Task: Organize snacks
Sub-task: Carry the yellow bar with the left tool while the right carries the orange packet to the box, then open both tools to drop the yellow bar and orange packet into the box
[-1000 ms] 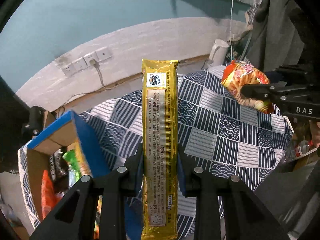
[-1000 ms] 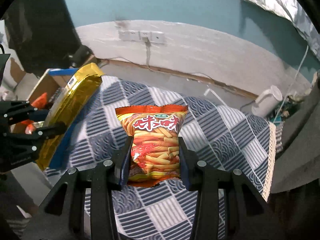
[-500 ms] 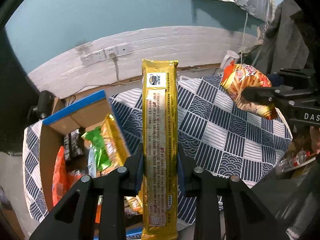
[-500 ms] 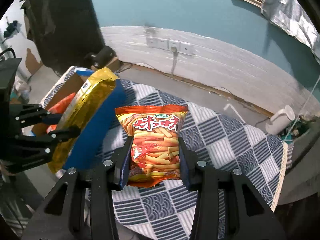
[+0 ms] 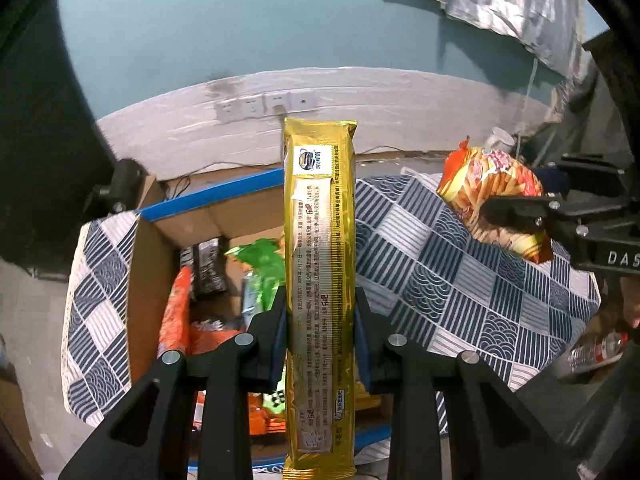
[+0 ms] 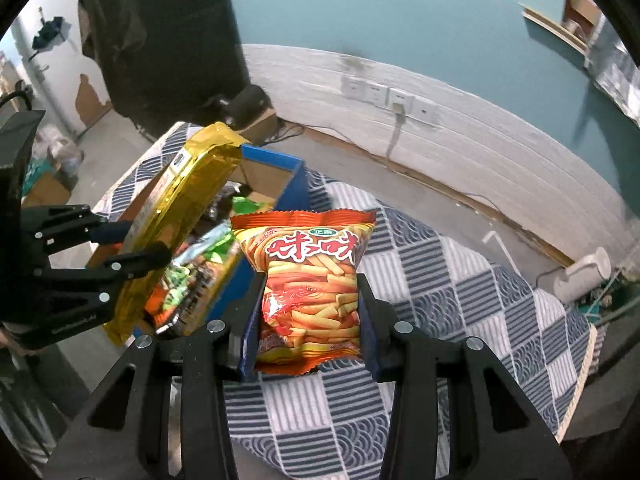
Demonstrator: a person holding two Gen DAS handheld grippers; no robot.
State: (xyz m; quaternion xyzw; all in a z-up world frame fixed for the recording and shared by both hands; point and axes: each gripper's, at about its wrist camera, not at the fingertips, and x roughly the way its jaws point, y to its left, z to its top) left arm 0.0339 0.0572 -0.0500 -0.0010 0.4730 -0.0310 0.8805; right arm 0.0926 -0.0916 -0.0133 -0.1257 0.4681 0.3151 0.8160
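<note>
**Snack sorting: two packs in transit, box part-filled**

Status. The cardboard box (image 5: pixel 160 264) with blue-edged flaps stands on the checked cloth (image 5: pixel 460 280) and already holds several packs (green, orange and black wrappers visible; exact count cannot be told). So part of the job looks done. Two snacks are not yet in: both are held in the air, one per tool. No loose snacks show on the cloth in either view, so these two may be the last, though areas outside both views cannot be checked.

Left gripper (image 5: pixel 320 340). Jaws narrow, clamped on the gold biscuit pack (image 5: pixel 320 280) approx. at its lower half. The pack stands lengthwise along the fingers, its far end sticking out well past the tips. In the left wrist view the pack sits over the box opening; in the right wrist view it is tilted, far end up, above the near side of the box.

Right gripper (image 6: pixel 310 320). Jaws part-closed, pressing both sides of the orange chip bag (image 6: pixel 308 288), which is upright, print facing the camera. The bag hangs over the cloth, just beside the blue box wall, not over the opening.

Remaining (est.): lower the gold pack into the box and release; bring the chip bag across the wall, then release.
</note>
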